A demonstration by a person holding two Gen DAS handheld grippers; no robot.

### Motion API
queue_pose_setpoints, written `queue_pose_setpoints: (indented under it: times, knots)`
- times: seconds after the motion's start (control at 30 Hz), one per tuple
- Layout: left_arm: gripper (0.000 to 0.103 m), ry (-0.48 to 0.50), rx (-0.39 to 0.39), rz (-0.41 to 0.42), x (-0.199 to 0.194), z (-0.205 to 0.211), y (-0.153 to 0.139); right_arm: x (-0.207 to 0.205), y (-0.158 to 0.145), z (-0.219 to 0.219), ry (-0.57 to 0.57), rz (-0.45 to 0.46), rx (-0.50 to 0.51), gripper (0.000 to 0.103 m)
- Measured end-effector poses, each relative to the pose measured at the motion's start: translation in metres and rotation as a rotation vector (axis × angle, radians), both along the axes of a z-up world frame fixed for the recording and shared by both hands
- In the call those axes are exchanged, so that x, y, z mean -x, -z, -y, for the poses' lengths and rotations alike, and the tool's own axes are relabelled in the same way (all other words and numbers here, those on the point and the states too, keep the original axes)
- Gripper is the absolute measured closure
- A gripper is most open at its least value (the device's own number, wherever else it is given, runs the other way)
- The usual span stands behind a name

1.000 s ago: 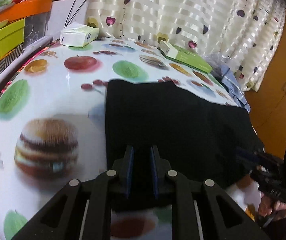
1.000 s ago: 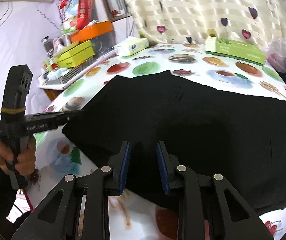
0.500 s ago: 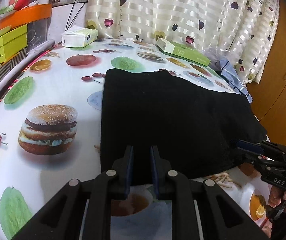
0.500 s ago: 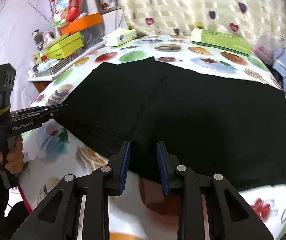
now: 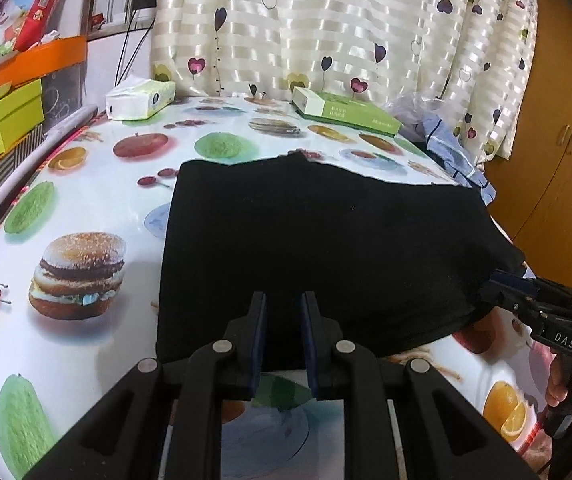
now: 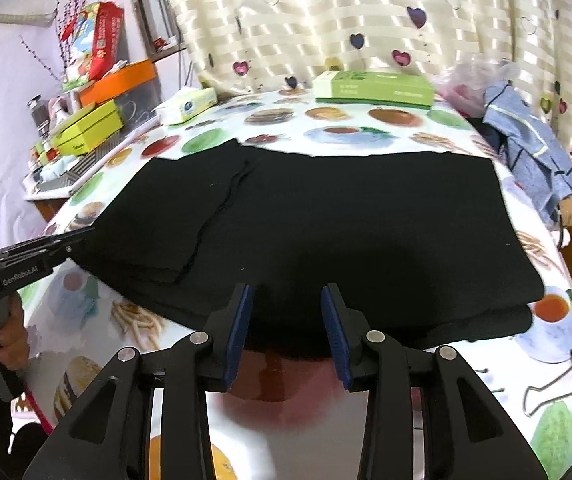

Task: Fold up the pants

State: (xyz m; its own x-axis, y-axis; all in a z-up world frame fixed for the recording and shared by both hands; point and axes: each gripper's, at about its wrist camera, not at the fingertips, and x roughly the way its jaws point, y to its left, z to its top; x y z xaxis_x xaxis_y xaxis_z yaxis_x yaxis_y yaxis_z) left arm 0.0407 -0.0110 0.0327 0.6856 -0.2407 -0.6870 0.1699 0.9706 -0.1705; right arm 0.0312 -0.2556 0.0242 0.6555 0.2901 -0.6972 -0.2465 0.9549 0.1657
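Right gripper (image 6: 286, 326): jaws just opened wider, blue pads apart with nothing pressed between them, hovering at the near edge of the black pants (image 6: 326, 232). Left gripper (image 5: 283, 338): pads a narrow gap apart, empty, above the pants' near-left corner — no cloth caught in either view. Pulled back from the cloth compared with a second ago; more of the fruit-print tablecloth (image 5: 85, 184) visible below both sets of fingers. Pants lying flat and doubled along the near edge of the table, one folded layer stacked at the left end. Green box (image 6: 372, 88) and tissue pack (image 5: 141, 98) by the far edge, blue garment (image 6: 534, 148) at the right edge. Reads as a fold released — probably lining up for another fold.
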Motion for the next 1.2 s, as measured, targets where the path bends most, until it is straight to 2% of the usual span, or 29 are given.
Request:
queue_pose_setpoints:
  times: [0.17,0.37,0.6,0.73,1.0,1.07,1.2]
  knots:
    - [0.084,-0.018,-0.019,0.021,-0.010,0.006,-0.004,-0.001,0.003,0.011,0.049,0.002,0.025,0.065]
    - [0.084,0.013,-0.058,-0.060,-0.015,0.022,0.015,-0.001,0.013,0.025,0.078,-0.041,0.013,0.065]
    - [0.084,0.027,-0.064,-0.052,-0.007,0.027,0.012,0.003,0.012,0.031,0.052,-0.044,0.047,0.065]
    - [0.084,0.037,-0.060,-0.043,-0.003,0.030,0.008,0.012,0.007,0.052,0.099,-0.025,0.061,0.064]
    - [0.084,0.053,-0.040,-0.006,-0.016,0.041,-0.003,0.025,0.010,0.104,0.240,-0.068,-0.078,0.063]
    - [0.084,0.064,-0.041,-0.008,-0.020,0.047,-0.001,0.026,0.013,0.109,0.259,-0.084,-0.098,0.057]
    - [0.084,0.087,-0.045,-0.023,-0.025,0.057,0.005,0.022,0.015,0.117,0.287,-0.100,-0.129,0.055]
